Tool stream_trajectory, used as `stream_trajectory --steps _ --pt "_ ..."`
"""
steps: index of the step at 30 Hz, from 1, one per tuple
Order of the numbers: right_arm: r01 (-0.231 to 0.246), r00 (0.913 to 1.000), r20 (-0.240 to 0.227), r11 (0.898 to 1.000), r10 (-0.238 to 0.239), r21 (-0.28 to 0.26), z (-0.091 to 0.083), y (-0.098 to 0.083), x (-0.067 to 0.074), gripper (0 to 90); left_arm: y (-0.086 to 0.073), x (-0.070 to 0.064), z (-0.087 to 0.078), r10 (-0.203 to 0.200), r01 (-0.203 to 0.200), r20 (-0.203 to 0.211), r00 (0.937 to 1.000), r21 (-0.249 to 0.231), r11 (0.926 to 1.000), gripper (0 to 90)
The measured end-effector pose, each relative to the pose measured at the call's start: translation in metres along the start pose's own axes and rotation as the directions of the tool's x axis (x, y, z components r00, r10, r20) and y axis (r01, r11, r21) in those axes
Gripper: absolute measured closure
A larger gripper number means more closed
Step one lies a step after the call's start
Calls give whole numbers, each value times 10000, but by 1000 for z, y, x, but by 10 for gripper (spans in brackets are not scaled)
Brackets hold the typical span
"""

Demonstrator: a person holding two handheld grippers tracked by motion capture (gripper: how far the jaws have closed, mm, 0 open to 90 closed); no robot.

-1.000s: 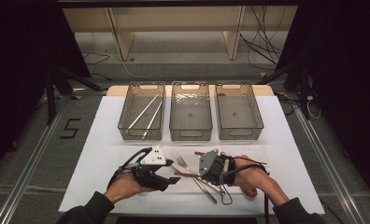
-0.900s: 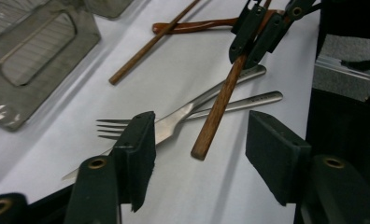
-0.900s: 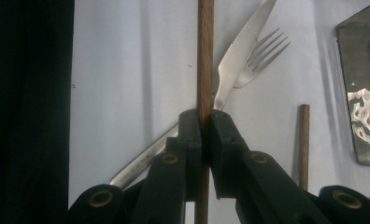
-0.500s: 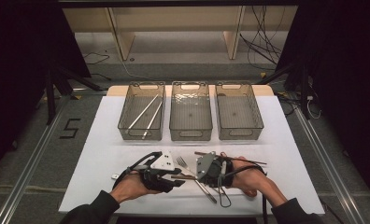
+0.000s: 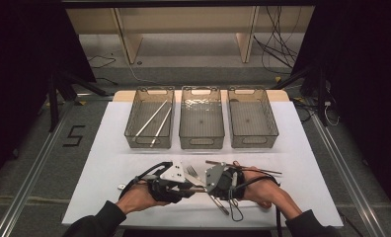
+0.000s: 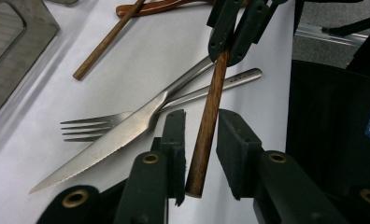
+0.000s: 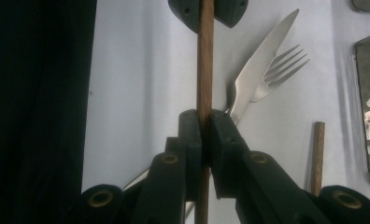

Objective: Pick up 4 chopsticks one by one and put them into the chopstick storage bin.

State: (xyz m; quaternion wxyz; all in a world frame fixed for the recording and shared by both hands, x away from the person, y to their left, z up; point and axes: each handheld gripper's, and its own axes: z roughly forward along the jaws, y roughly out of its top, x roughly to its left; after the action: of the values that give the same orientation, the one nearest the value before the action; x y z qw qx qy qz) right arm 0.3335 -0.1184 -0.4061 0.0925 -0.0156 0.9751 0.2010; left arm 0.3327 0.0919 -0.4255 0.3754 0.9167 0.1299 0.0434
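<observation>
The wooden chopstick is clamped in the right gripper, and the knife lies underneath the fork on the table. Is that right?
Not quite. The left gripper view shows the knife lying on top of the fork, not underneath. The wooden chopstick is indeed clamped in the right gripper.

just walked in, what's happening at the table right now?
A person is working a claw in each hand at the near edge of the white table. The right claw is clamped on a brown wooden chopstick. The left claw has just been closing around that stick's other end, though a gap shows on one side. A knife and fork lie crossed beside them, with another chopstick nearby. Of three clear bins, the left bin holds two light sticks.
</observation>
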Motion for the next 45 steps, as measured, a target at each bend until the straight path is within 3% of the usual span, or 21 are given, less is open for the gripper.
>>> stream_trajectory --steps 10,14,16,22,28,31,37,41,45 --pt "292 9995 71 9996 -292 24 1 -1 1 830 0 -3 0 395 -403 628 9972 119 9991 812" --pt "320 9995 45 9995 -320 -7 1 -1 1 816 0 -4 -1 522 -529 562 9970 102 9985 828" --pt "161 9998 99 9998 -160 -90 -1 -1 0 799 0 -3 -2 437 -441 489 9978 69 9990 830" --pt "-878 9947 463 9927 919 -830 -16 -9 -6 575 -5 5 -12 341 -340 -43 9994 35 9994 831" --pt "-1844 9776 723 9698 1978 -1599 -31 -22 -12 477 -10 14 -26 -30 14 -563 9984 -293 9996 832" --pt "-2253 9668 789 9561 2432 -1872 -34 -28 -13 428 -12 21 -35 -344 299 -1003 9944 -468 9985 832" --pt "-2843 9425 997 9220 3190 -2628 -38 -36 -14 385 -17 34 -51 -1309 1146 -1777 9753 -993 9884 831" --pt "-3187 9245 1195 9059 3620 -2787 -39 -42 -13 369 -17 45 -61 -2086 1772 -2363 9490 -1473 9731 832" --pt "-3750 8977 1211 8787 4237 -2953 -37 -50 -15 353 -17 57 -71 -2589 2112 -2973 9190 -1833 9601 831"
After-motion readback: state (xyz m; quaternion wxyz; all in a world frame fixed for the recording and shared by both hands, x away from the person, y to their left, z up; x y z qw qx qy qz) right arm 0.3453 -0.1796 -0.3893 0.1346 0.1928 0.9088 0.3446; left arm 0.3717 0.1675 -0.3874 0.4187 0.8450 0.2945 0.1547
